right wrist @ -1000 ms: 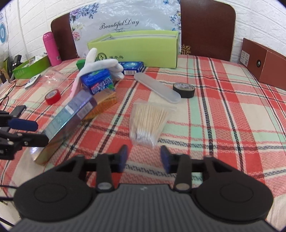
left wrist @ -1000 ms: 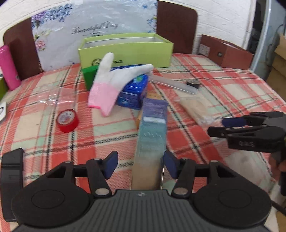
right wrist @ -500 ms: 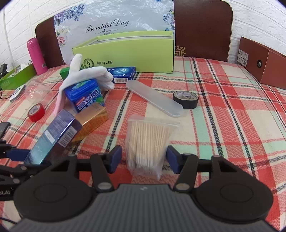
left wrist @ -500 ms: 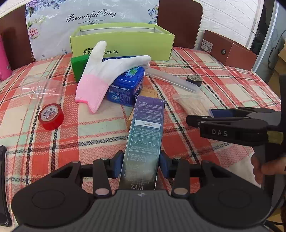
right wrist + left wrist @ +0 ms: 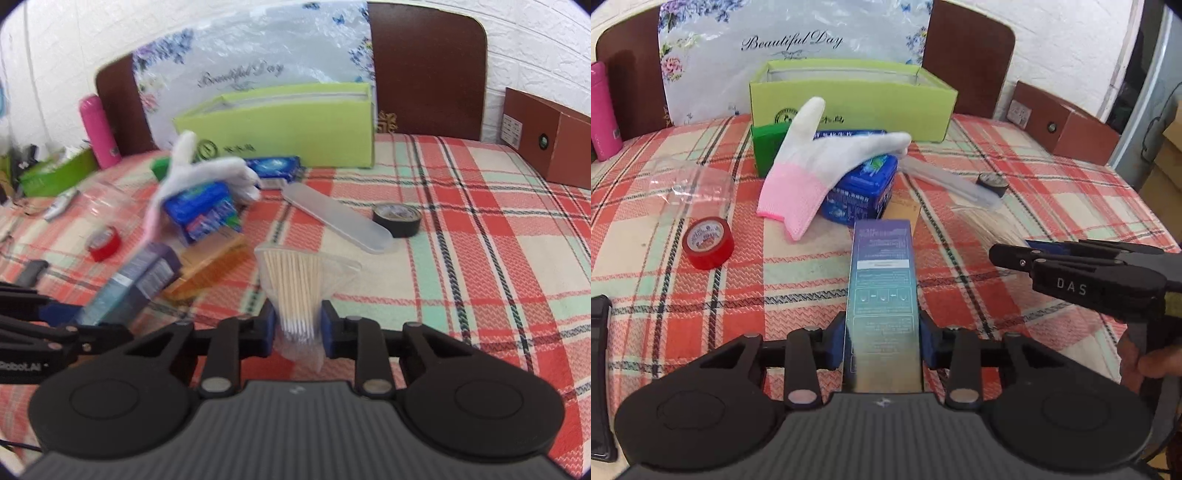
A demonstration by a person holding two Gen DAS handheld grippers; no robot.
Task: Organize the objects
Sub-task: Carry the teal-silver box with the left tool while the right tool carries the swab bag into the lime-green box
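Note:
A tall blue-purple carton [image 5: 882, 280] lies lengthwise between the pads of my left gripper [image 5: 882, 339]. The jaws are closing, and the pads press on the carton's sides. The same carton [image 5: 136, 284] shows at the left in the right wrist view, tilted up off the cloth. My right gripper [image 5: 297, 328] is shut on a clear bag of cotton swabs [image 5: 295, 280], pinching its near end. That gripper [image 5: 1008, 254] also reaches in from the right in the left wrist view. An open lime-green box [image 5: 849, 99] stands at the back of the table.
A white-and-pink glove [image 5: 812, 173] drapes over a blue tin [image 5: 860, 195]. Nearby lie red tape [image 5: 708, 247], a clear cup [image 5: 694, 184], an orange box [image 5: 210, 269], a frosted long case [image 5: 336, 218] and black tape [image 5: 396, 219]. A brown box [image 5: 546, 136] sits far right.
My left jaws closed in from wide apart onto the carton. My right gripper moved forward around the swab bag and shut on it.

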